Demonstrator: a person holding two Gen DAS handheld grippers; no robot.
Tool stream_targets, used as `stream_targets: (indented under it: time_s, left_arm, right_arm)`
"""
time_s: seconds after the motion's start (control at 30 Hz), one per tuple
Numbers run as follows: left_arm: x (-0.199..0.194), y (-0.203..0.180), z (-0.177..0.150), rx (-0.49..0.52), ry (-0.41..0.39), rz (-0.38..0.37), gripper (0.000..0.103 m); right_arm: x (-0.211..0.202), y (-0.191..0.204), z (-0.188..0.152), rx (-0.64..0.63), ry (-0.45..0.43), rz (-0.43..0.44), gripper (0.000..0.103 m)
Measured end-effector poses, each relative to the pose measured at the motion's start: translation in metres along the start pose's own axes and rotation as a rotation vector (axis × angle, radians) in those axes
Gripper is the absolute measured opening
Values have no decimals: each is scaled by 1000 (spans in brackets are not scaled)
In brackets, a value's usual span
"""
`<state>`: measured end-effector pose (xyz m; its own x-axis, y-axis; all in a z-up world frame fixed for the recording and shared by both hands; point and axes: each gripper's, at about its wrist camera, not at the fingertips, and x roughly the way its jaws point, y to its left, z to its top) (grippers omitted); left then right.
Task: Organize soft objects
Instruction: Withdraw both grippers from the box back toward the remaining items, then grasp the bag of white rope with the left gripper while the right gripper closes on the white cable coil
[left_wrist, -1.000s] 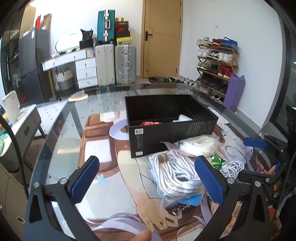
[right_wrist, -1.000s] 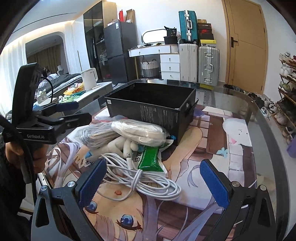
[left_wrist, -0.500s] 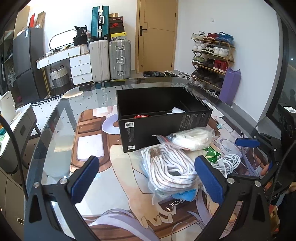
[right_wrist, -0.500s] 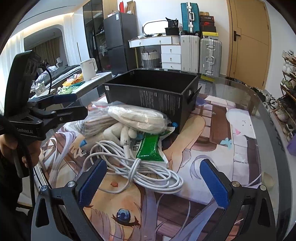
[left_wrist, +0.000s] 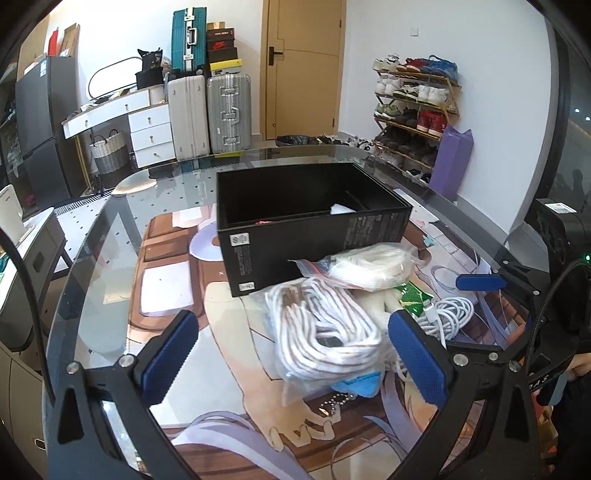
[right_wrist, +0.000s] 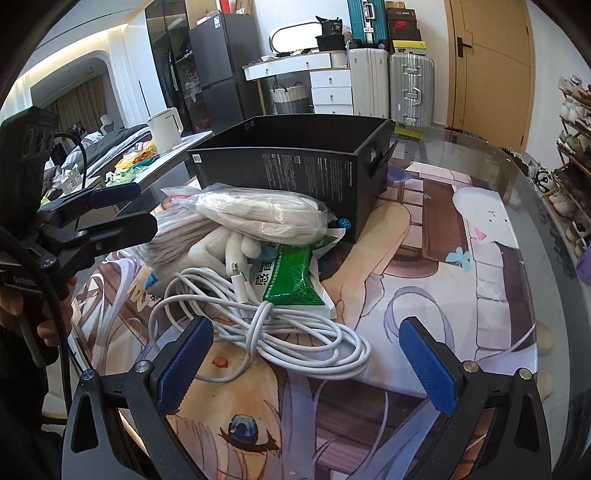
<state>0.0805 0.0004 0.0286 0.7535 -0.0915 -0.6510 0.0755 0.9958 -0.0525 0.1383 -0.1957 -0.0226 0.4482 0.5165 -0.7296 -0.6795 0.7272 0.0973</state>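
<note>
A black open box (left_wrist: 314, 225) (right_wrist: 295, 166) stands on the glass table, with a red and a white item partly visible inside. In front of it lies a pile: a clear bag of white rope (left_wrist: 325, 332), a bag of cream cloth (left_wrist: 373, 264) (right_wrist: 266, 218), a green packet (right_wrist: 291, 284) and a coiled white cable (right_wrist: 280, 332) (left_wrist: 448, 314). My left gripper (left_wrist: 291, 358) is open, with the rope bag just beyond its fingers. My right gripper (right_wrist: 304, 365) is open, low over the cable coil. The left gripper also shows in the right wrist view (right_wrist: 118, 210).
A printed anime mat (right_wrist: 461, 258) covers the glass table (left_wrist: 110, 229). Beyond the table are suitcases (left_wrist: 229, 110), a white drawer unit (left_wrist: 151, 133), a shoe rack (left_wrist: 417, 107), a door and a side table with a kettle (right_wrist: 164, 127).
Both grippers have come lower and closer to the pile. The rope bag and cable coil now sit nearer the open fingers. Nothing has been grasped.
</note>
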Motion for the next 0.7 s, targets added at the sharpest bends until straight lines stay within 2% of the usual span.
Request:
stream_targets:
  time_s: [0.7]
  left_arm:
    - [17, -1, -8, -39, 58, -23, 103]
  right_arm:
    - [7, -11, 0, 29, 35, -24, 102]
